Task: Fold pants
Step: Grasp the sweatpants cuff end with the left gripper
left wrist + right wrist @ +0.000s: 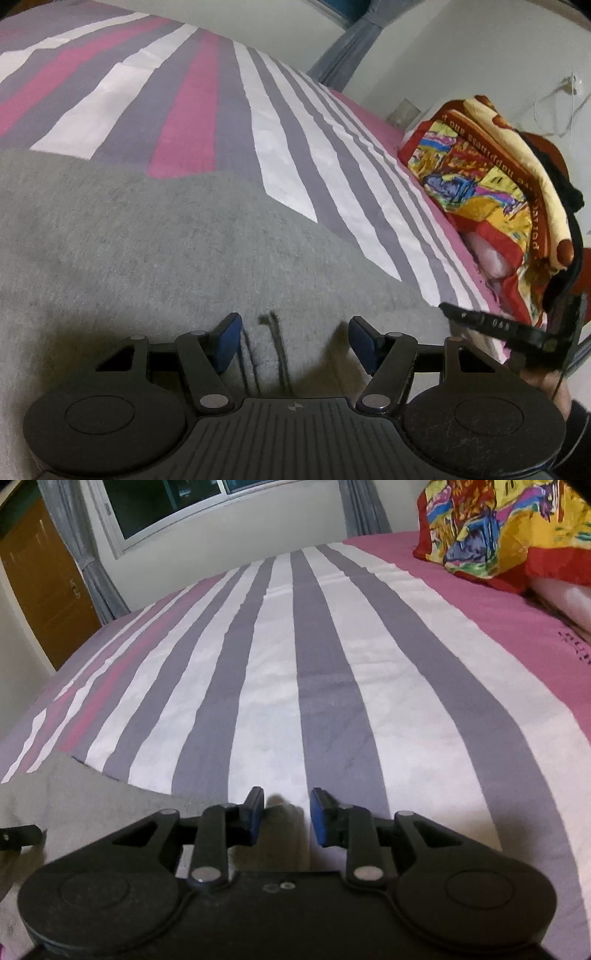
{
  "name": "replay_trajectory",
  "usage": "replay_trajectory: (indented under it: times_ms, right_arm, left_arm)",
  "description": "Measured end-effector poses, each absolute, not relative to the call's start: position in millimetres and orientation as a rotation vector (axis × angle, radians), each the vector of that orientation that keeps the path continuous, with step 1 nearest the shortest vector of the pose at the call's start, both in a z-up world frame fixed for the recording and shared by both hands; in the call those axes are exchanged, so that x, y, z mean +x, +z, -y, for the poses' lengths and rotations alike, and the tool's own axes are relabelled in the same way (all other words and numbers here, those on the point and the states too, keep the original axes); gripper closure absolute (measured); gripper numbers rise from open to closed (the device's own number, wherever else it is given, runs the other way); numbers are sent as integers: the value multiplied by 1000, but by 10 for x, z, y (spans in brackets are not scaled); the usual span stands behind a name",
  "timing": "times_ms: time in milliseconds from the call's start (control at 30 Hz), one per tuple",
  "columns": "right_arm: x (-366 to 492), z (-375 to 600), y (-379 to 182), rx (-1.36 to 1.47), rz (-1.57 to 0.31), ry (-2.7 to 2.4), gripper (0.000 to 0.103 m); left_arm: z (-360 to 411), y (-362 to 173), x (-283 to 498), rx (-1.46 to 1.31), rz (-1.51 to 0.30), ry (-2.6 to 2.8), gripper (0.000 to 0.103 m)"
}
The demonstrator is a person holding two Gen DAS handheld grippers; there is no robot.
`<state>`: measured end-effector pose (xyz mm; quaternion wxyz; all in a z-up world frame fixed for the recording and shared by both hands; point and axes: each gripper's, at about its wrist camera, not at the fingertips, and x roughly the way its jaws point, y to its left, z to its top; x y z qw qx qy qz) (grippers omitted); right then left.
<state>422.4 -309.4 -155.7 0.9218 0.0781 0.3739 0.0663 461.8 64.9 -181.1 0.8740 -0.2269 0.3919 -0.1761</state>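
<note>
Grey pants lie spread flat on a striped bed, filling the lower left of the left wrist view. My left gripper is open just above the grey cloth, with a dark drawstring lying between its blue pads. In the right wrist view the pants reach in from the lower left, and an edge of the grey cloth sits between the blue pads. My right gripper is open at that edge, holding nothing. The right gripper's black body also shows in the left wrist view.
The bedsheet has pink, white and grey stripes. A bright red and yellow folded blanket lies at the bed's right side, also seen in the right wrist view. A window, curtains and a brown door stand beyond the bed.
</note>
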Motion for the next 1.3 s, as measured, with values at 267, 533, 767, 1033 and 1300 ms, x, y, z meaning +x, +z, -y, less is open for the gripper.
replay_trajectory:
  times_ms: [267, 533, 767, 1033, 1300]
  right_arm:
    - [3544, 3137, -1505, 83, -828, 174, 76]
    - [2732, 3112, -1293, 62, -694, 162, 77]
    - [2715, 3036, -1331, 91, -732, 144, 73]
    - [2325, 3435, -1382, 324, -517, 66, 31]
    - [2385, 3691, -1565, 533, -550, -64, 15]
  left_arm:
    - [-497, -1704, 4027, -270, -823, -339, 38]
    - [-439, -1539, 3302, -246, -784, -290, 38]
    - [-750, -1406, 3071, -378, -687, -268, 38]
    - [-2339, -1660, 2432, -702, -539, 68, 19]
    - [-3341, -2341, 2791, -1083, -490, -31, 19]
